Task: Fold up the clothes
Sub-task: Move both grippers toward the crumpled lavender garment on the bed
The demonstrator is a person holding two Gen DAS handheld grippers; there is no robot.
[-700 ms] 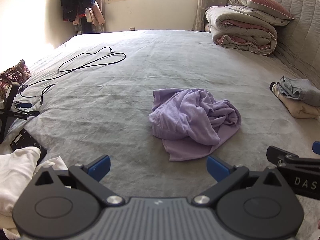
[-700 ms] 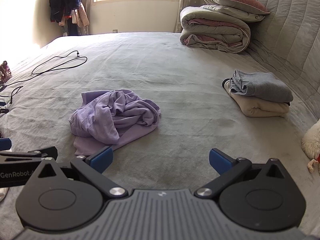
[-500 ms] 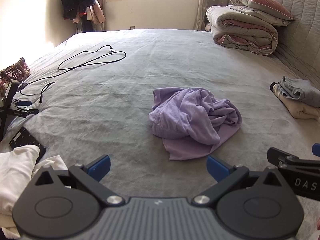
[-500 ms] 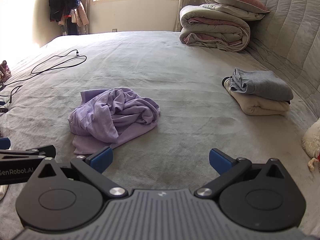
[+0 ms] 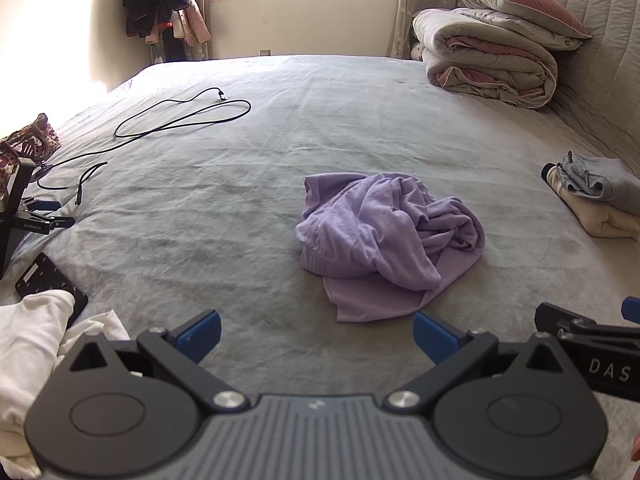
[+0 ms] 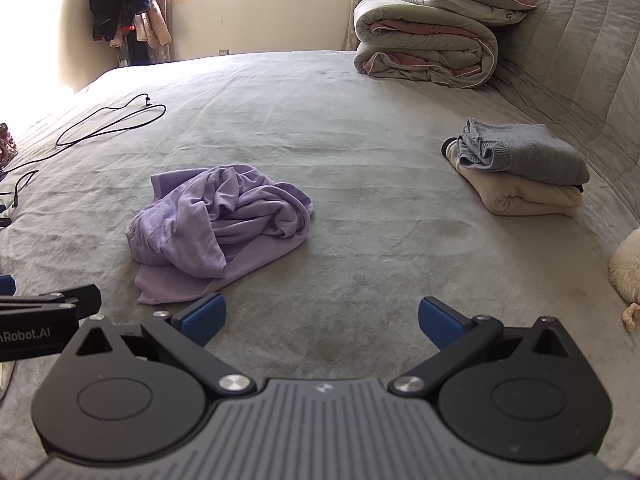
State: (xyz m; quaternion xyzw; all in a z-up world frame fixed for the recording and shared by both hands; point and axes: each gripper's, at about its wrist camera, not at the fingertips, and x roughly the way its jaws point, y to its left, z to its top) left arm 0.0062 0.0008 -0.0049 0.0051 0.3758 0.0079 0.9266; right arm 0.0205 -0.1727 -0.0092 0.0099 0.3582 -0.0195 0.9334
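A crumpled lilac garment (image 5: 384, 236) lies in a heap on the grey bed, also in the right wrist view (image 6: 216, 228). My left gripper (image 5: 316, 334) is open and empty, just short of the garment's near edge. My right gripper (image 6: 320, 320) is open and empty, to the right of the garment's near corner. A stack of folded clothes, grey on cream (image 6: 524, 172), sits at the right, also in the left wrist view (image 5: 596, 196). Unfolded white clothes (image 5: 36, 344) lie at the left front.
A black cable (image 5: 180, 116) loops on the bed at the far left. A black flat device (image 5: 48, 284) and a stand (image 5: 24, 200) are at the left edge. Folded duvets and a pillow (image 6: 432, 40) are piled at the headboard. A white plush toy (image 6: 628, 268) lies right.
Both grippers have edged slightly forward towards the lilac garment. Both stay open and nothing on the bed has moved.
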